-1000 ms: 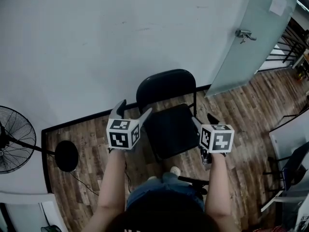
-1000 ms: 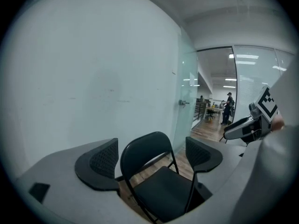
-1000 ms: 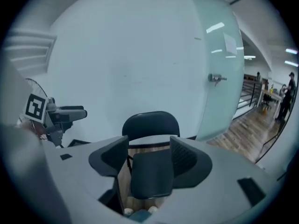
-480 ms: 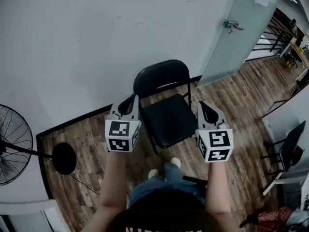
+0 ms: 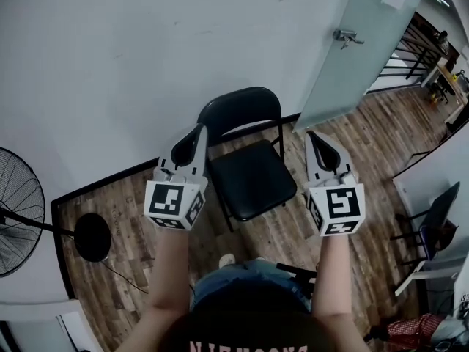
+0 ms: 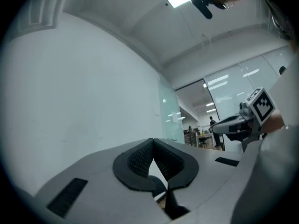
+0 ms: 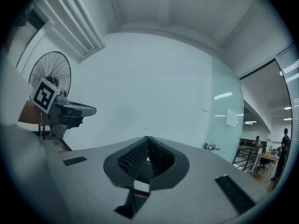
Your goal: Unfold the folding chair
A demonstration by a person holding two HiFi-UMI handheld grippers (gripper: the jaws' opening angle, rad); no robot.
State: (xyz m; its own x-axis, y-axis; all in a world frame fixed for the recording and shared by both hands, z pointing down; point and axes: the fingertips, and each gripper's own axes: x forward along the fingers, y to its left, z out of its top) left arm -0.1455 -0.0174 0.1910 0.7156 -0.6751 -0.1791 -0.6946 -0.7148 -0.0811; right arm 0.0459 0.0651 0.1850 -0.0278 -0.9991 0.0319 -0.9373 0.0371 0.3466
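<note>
Shoe: the person's shoe (image 5: 227,260) is at 6 o'clock, just before the front edge of the seat. A step forward could knock the front legs.
Left gripper: the left gripper (image 5: 198,132) is clenched with nothing between its jaws. It is held in the air at 10 o'clock of the seat, apart from the frame.
Right gripper: the right gripper (image 5: 315,136) is also clenched and empty, at 2 o'clock of the seat, not touching.
Folding chair: the folding chair (image 5: 249,178) at 12 o'clock stands open on the wooden floor (image 5: 132,211), seat down, backrest (image 5: 238,108) toward the wall.
Risk: the unfolding looks finished to me. If the seat is not fully down, it may fold under load. A push with shut jaws could slip on the seat or shove the chair back.
Fan: the fan (image 5: 18,211) at 9 o'clock, with its round base (image 5: 91,237), is well apart from the chair. It is in the way only for a drag to the left.
Wall: the wall (image 5: 146,50) is close behind the backrest, so there is little room backward.
Glass door: the glass door (image 5: 359,57) at 1 o'clock is far and no obstacle.
</note>
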